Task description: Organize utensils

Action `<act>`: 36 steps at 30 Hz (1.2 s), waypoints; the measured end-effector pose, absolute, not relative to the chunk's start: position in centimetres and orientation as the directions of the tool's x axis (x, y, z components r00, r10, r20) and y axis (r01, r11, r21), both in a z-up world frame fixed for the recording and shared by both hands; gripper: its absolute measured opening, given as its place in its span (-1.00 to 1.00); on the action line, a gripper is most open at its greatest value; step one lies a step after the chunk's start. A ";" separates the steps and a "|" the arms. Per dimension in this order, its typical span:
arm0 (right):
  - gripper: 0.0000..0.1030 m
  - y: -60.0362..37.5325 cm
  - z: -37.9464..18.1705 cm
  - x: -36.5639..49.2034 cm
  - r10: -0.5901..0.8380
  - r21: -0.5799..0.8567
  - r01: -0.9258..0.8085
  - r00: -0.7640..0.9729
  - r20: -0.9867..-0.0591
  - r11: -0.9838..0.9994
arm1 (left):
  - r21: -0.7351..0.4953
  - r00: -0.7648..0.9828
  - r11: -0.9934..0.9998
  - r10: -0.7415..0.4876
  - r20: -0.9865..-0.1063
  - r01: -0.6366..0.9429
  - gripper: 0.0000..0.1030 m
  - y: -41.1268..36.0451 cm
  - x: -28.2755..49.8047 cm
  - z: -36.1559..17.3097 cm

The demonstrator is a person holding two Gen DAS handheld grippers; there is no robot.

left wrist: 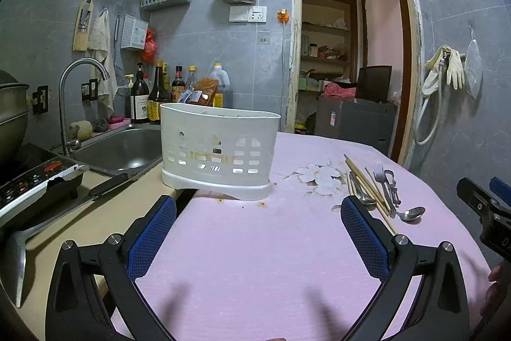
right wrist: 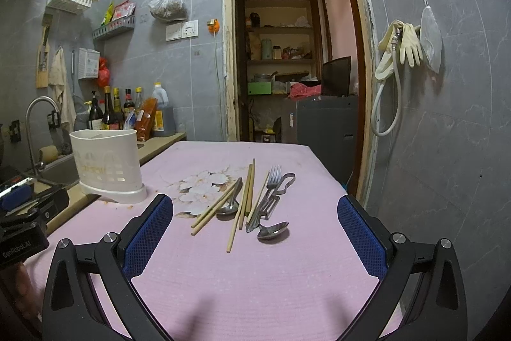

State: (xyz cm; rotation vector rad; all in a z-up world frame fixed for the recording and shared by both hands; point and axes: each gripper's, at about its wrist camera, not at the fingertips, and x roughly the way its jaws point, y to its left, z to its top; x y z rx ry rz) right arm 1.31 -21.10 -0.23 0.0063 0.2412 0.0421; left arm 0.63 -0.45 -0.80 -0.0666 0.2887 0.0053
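Note:
A white slotted utensil holder [left wrist: 218,149] stands upright at the far left edge of the pink table cover [left wrist: 255,245]; it also shows in the right wrist view [right wrist: 107,163]. A loose pile of utensils lies on the cover: wooden chopsticks [right wrist: 246,197], a fork [right wrist: 273,178], a peeler [right wrist: 282,184] and two spoons [right wrist: 273,229]. The pile also shows in the left wrist view [left wrist: 377,190]. My left gripper [left wrist: 258,206] is open and empty, facing the holder. My right gripper [right wrist: 255,206] is open and empty, just short of the pile.
A steel sink [left wrist: 124,149] with a tap [left wrist: 80,85] lies left of the table. Sauce bottles [left wrist: 159,91] stand behind it. An induction cooker [left wrist: 35,178] and a knife [left wrist: 105,184] sit on the counter. A doorway [right wrist: 287,53] opens beyond the table.

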 end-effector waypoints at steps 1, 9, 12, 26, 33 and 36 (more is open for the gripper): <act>1.00 -21.1 -0.2 1.3 0.042 0.010 -0.041 0.970 -0.239 0.999 | -0.065 0.958 0.998 -0.005 -0.285 -0.014 0.96 -0.5 0.7 -0.8; 1.00 -21.0 -0.6 1.5 0.045 0.012 -0.044 0.969 -0.244 0.999 | -0.064 0.958 0.998 -0.005 -0.285 -0.014 0.96 -0.5 0.6 -0.8; 1.00 -21.0 -0.8 1.6 0.045 0.012 -0.044 0.968 -0.245 0.999 | -0.062 0.958 0.998 -0.006 -0.287 -0.013 0.96 -0.8 0.6 -0.8; 1.00 -21.0 -0.7 1.6 0.045 0.011 -0.044 0.968 -0.246 0.999 | -0.059 0.957 0.998 -0.006 -0.289 -0.011 0.96 -1.1 0.8 -0.9; 1.00 -21.1 -0.7 1.6 0.044 0.011 -0.043 0.968 -0.246 0.999 | -0.059 0.957 0.998 -0.007 -0.289 -0.011 0.96 -1.0 0.8 -0.8; 1.00 -21.1 -0.6 1.6 0.045 0.011 -0.044 0.968 -0.247 0.999 | -0.059 0.957 0.998 -0.007 -0.289 -0.010 0.96 -1.0 0.8 -0.9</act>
